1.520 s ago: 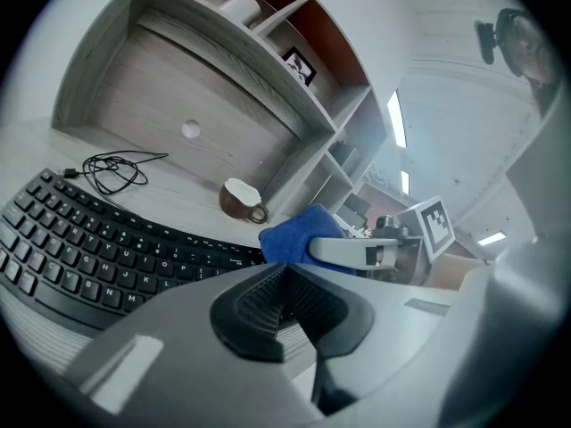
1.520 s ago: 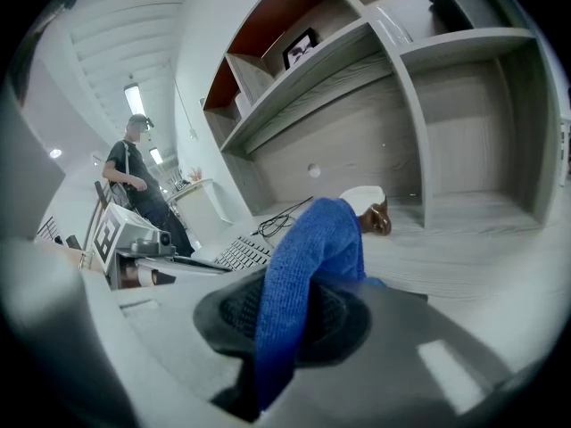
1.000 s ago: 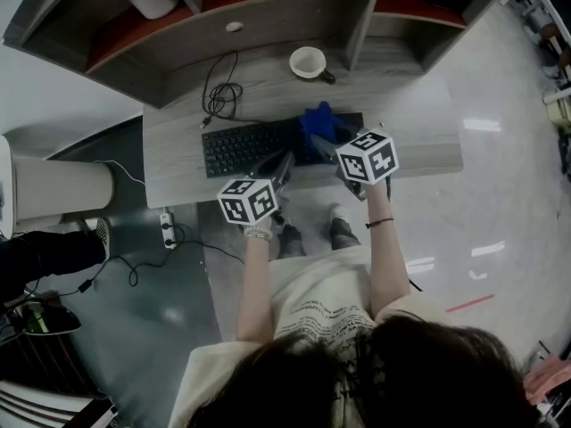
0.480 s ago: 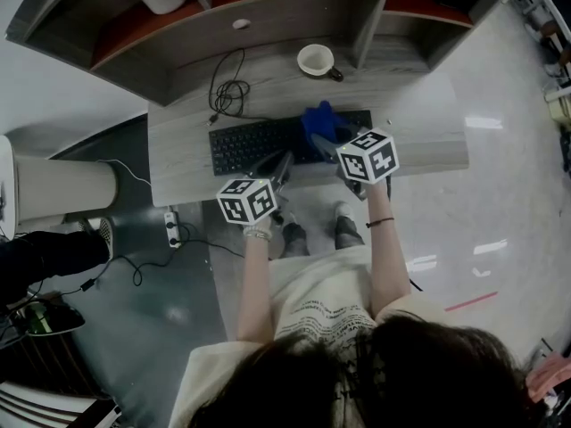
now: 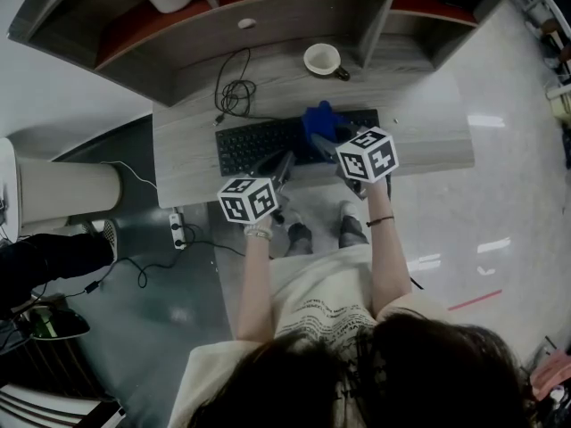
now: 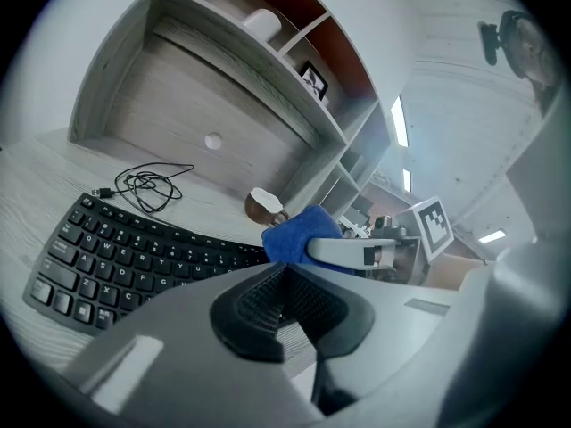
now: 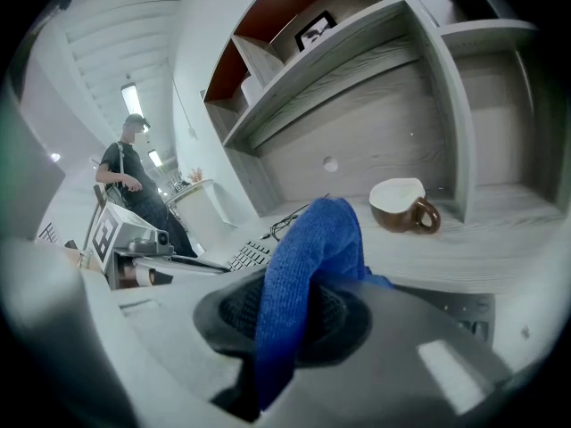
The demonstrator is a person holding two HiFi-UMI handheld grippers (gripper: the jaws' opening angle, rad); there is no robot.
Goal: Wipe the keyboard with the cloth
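Jaws of the right gripper (image 7: 294, 321) are clamped on the blue cloth (image 7: 310, 255); I read the cloth as running up between the two pads and folding over their tips. Jaws of the left gripper (image 6: 283, 273) are pressed together, pad to pad, with nothing between them.

1. Left gripper: held at the front edge of the desk (image 5: 419, 127), just left of the right gripper, tips pointing at the keyboard (image 5: 254, 146).
2. Cloth: bunched ahead of the right gripper's tips, over the right-of-middle part of the keyboard. I cannot confirm whether it presses on the keys.
3. Keyboard: black, lying lengthwise along the desk, its left half uncovered.
4. Cable (image 5: 234, 96): black, loosely coiled on the desk behind the keyboard's left end.
5. Cup (image 5: 323, 61): brown outside, white inside, upright behind the keyboard, beyond the cloth.
6. Shelf unit (image 5: 268, 12): rises at the back of the desk.
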